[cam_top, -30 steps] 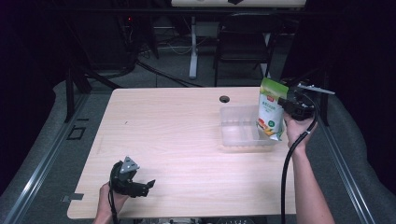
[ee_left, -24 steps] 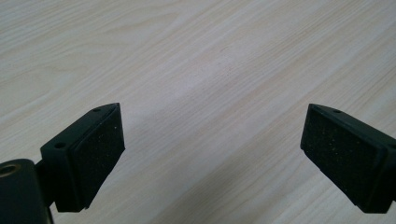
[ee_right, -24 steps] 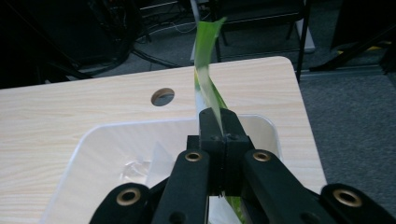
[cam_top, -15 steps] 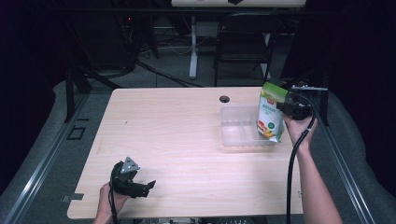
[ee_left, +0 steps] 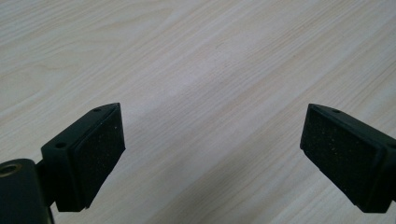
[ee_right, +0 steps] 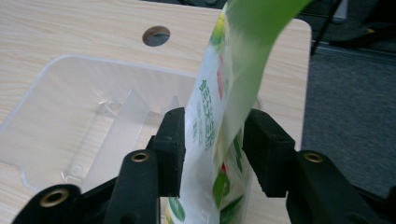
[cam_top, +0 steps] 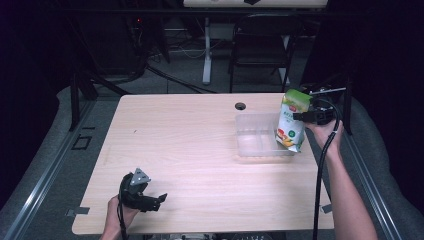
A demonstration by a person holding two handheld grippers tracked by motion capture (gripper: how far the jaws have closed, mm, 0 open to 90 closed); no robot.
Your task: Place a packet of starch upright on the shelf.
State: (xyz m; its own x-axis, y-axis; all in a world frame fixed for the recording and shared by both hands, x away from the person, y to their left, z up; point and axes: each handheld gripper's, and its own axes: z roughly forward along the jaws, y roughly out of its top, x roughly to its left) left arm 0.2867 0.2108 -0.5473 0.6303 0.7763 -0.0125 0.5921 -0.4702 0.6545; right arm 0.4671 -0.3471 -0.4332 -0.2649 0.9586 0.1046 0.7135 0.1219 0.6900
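Landmark: clear plastic tray (cam_top: 264, 135) near the right end of the desk (cam_top: 200, 150).

Left claw (cam_top: 159, 199): well left of the tray and nearer the person, close to the desk's near edge. Held in the left hand (cam_top: 119, 214), lying low over the wood, pointing toward the tray side. In the left gripper view the claw (ee_left: 212, 158) is spread wide, pads (ee_left: 100, 149) far apart, bare wood grain between them. Grey three-cornered plate (cam_top: 140, 177) on top, cable trailing off the near edge.

Tray: transparent, shallow, with an inner divider (ee_right: 119, 130) splitting it into compartments. Round cable hole (cam_top: 240, 106) in the desk just behind the tray's far left corner.

Snack pouch (cam_top: 291, 122): white with green top and fruit print, upright, slightly tilted, at the tray's right end. Bottom sits at the tray's right rim; can't tell if it's fully inside the tray or on the edge.

Right claw (cam_top: 300, 116): just right of the tray, held level in the right hand (cam_top: 325, 132), pointing left at the pouch. In the right gripper view the claw (ee_right: 212, 149) has the pouch (ee_right: 219, 107) between its jaws; the jaws have just been opening. Left pad looks still against the film, a gap shows at the right pad, so it straddles the pouch, no squeeze. Pouch's green top (ee_right: 257, 28) flops over above the jaws.
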